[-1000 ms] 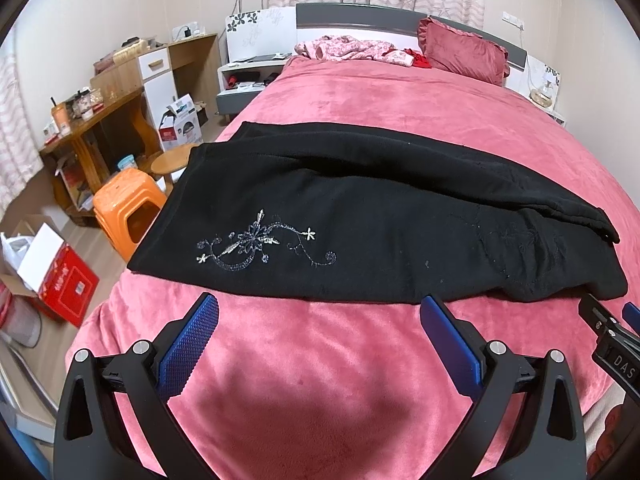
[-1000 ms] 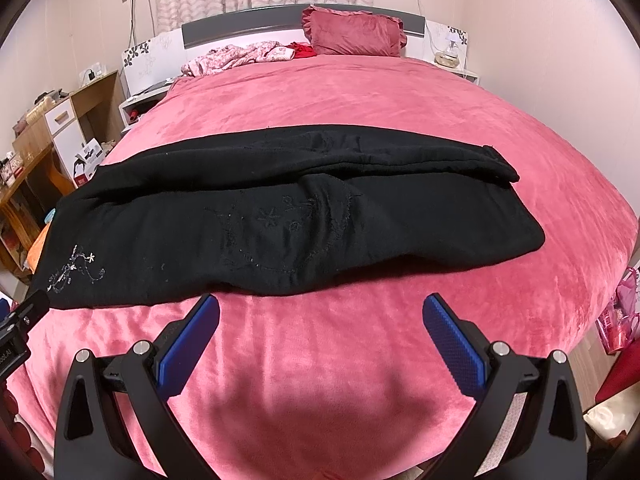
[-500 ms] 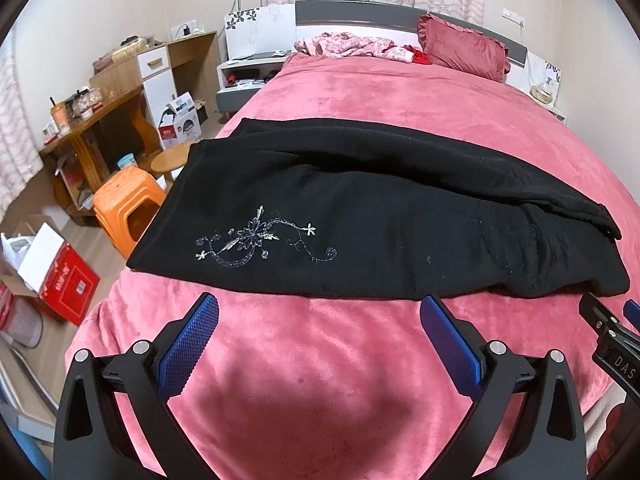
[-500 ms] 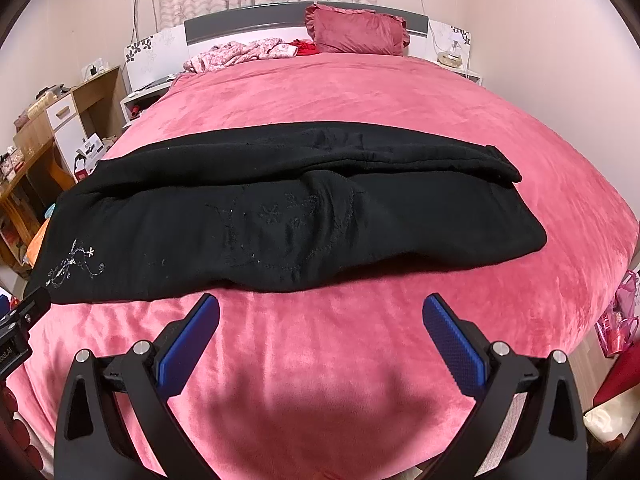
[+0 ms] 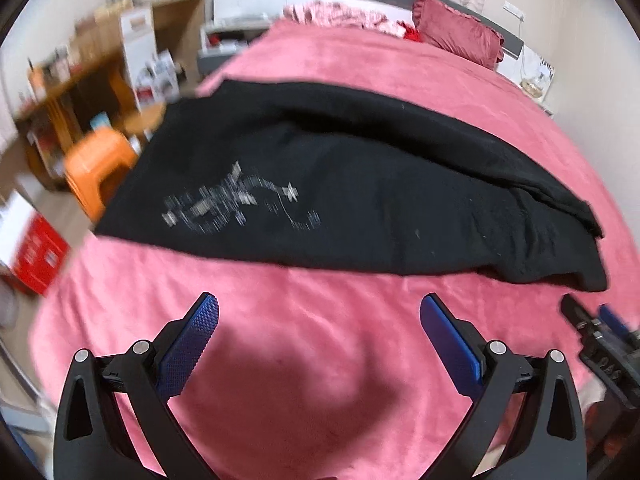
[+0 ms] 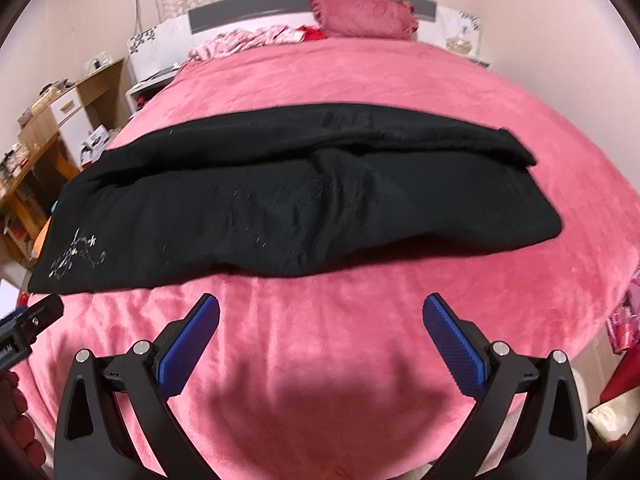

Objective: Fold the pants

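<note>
Black pants (image 5: 360, 196) (image 6: 280, 200) lie across the pink bed as one long strip, folded lengthwise, with silver embroidery (image 5: 236, 204) (image 6: 76, 256) near the left end. My left gripper (image 5: 318, 314) hovers open over bare blanket just in front of the pants' near edge, close to the embroidered end. My right gripper (image 6: 320, 314) is open too, in front of the pants' middle and right half. Neither holds anything. The right gripper's body (image 5: 600, 336) shows at the right edge of the left wrist view, and the left gripper's body (image 6: 28, 320) at the left edge of the right wrist view.
The pink blanket (image 6: 360, 80) covers the whole bed. A red pillow (image 6: 364, 16) and pink clothes (image 6: 248, 40) lie at the headboard. Left of the bed stand an orange stool (image 5: 98, 164), a wooden desk (image 5: 80, 80) and a red box (image 5: 36, 252).
The left wrist view has swung and blurred, with the pants now larger and closer. The right gripper has also moved in toward the pants. Both stay open.
</note>
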`<state>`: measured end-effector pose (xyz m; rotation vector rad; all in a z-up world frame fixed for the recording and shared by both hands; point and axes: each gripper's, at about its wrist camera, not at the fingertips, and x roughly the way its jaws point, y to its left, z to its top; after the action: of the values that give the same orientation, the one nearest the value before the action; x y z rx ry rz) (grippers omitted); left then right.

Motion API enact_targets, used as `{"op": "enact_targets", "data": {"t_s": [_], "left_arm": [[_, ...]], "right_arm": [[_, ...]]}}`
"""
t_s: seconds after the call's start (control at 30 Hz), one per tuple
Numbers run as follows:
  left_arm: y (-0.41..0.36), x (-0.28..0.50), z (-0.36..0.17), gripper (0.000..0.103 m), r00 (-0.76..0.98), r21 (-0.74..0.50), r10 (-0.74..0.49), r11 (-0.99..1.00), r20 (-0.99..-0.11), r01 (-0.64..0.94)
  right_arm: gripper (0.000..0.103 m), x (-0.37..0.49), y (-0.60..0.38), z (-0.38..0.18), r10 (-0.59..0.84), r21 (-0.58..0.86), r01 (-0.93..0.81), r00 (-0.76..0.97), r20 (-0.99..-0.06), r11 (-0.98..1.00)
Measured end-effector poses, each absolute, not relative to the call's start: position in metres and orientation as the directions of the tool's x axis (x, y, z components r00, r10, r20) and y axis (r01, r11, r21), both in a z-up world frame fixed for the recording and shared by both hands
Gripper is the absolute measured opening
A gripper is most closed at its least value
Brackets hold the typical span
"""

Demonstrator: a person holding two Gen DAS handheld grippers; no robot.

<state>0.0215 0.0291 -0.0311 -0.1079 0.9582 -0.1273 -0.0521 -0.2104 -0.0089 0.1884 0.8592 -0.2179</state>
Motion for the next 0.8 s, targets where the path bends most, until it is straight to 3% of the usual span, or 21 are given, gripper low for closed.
{"op": "enact_targets", "data": {"t_s": [0.13, 0.3, 0.4, 0.53, 0.67, 0.8], "left_arm": [[0.051, 0.029, -0.049, 0.1, 0.52, -0.304, -0.262, 0.953, -0.813, 0.005], [0.062, 0.035, -0.072, 0.1, 0.482, -0.354, -0.307, 0.935, -0.82, -0.007], [0.076, 0.04, -0.08, 0.1, 0.496, -0.409, -0.356, 0.912, -0.792, 0.001], [0.105, 0.041, -0.08, 0.1, 0.589, -0.463, -0.339, 0.884, -0.734, -0.069], [0.129, 0.037, -0.08, 0.1, 0.676, -0.503, -0.295, 0.854, -0.675, -0.13], [0.143, 0.041, -0.091, 0.1, 0.674, -0.618, -0.377, 0.772, -0.635, -0.149]], "right_arm": [[0.101, -0.048, -0.214, -0.023, 0.006, 0.146, 0.16, 0.654, -0.757, 0.976], [0.101, -0.045, -0.238, -0.035, 0.048, 0.218, 0.222, 0.588, -0.808, 0.95], [0.101, -0.047, -0.279, -0.044, 0.114, 0.352, 0.322, 0.576, -0.81, 0.879], [0.101, -0.065, -0.348, -0.053, 0.122, 0.512, 0.467, 0.642, -0.757, 0.721], [0.1, -0.083, -0.403, -0.063, 0.167, 0.665, 0.482, 0.725, -0.668, 0.571], [0.088, -0.097, -0.436, -0.079, 0.193, 0.771, 0.469, 0.787, -0.586, 0.43]]}}
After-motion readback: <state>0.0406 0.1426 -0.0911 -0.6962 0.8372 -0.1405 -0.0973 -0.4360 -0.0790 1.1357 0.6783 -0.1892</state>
